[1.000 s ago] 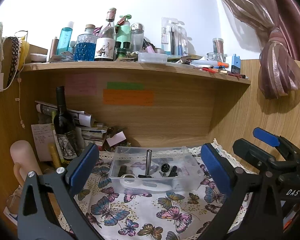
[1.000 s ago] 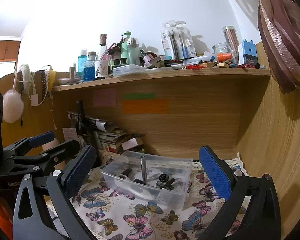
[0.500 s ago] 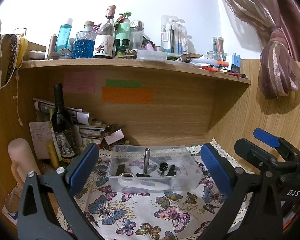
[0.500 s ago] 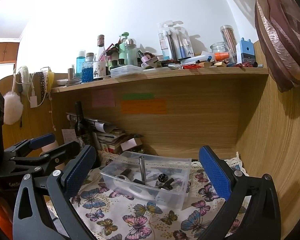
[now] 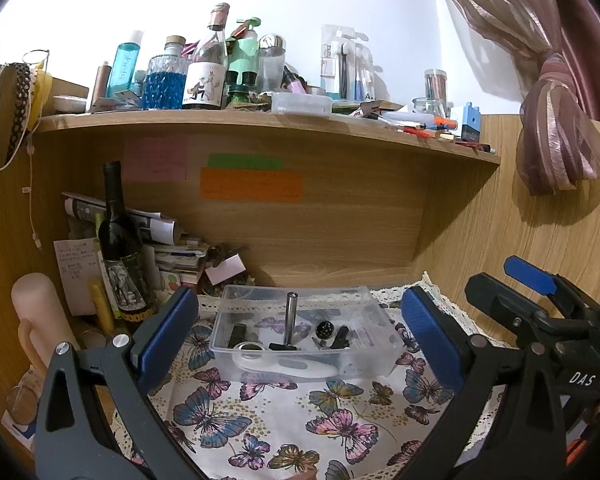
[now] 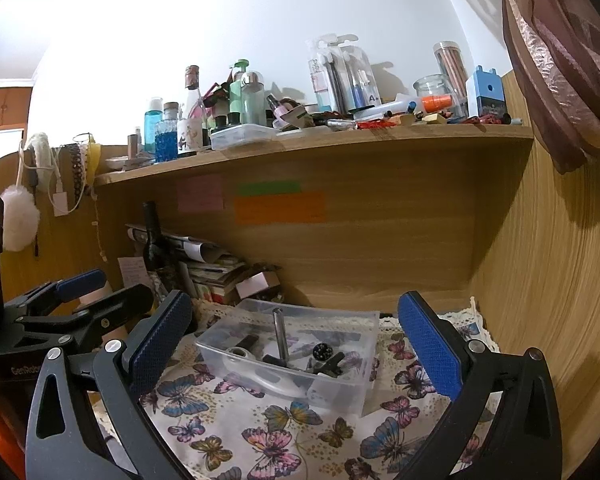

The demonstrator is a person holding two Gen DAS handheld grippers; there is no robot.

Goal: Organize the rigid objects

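A clear plastic bin (image 5: pixel 380 350) (image 6: pixel 340 390) stands on the butterfly-print cloth (image 5: pixel 284 424) (image 6: pixel 268 428) under the shelf. Inside it a metal rod (image 5: pixel 290 318) (image 6: pixel 279 334) stands upright among small dark parts and a white curved piece (image 5: pixel 284 366). My left gripper (image 5: pixel 298 336) is open and empty, hanging in front of the bin. Open and empty too, my right gripper (image 6: pixel 294 344) frames the bin from the right side. The right gripper (image 5: pixel 540 308) shows at the right edge of the left wrist view; the left gripper (image 6: pixel 80 304) shows at the left of the right wrist view.
A dark wine bottle (image 5: pixel 120 248) (image 6: pixel 156 248), stacked papers (image 5: pixel 168 256) and a pink cylinder (image 5: pixel 40 312) crowd the back left. The wooden shelf (image 5: pixel 260 120) (image 6: pixel 340 136) above carries several bottles and stationery. A wood wall (image 6: pixel 560 280) and a tied curtain (image 5: pixel 560 140) close the right side.
Both cameras have tilted down slightly, so shelf and bin sit a little higher in view. Both grippers stay open and nothing in the bin has moved.
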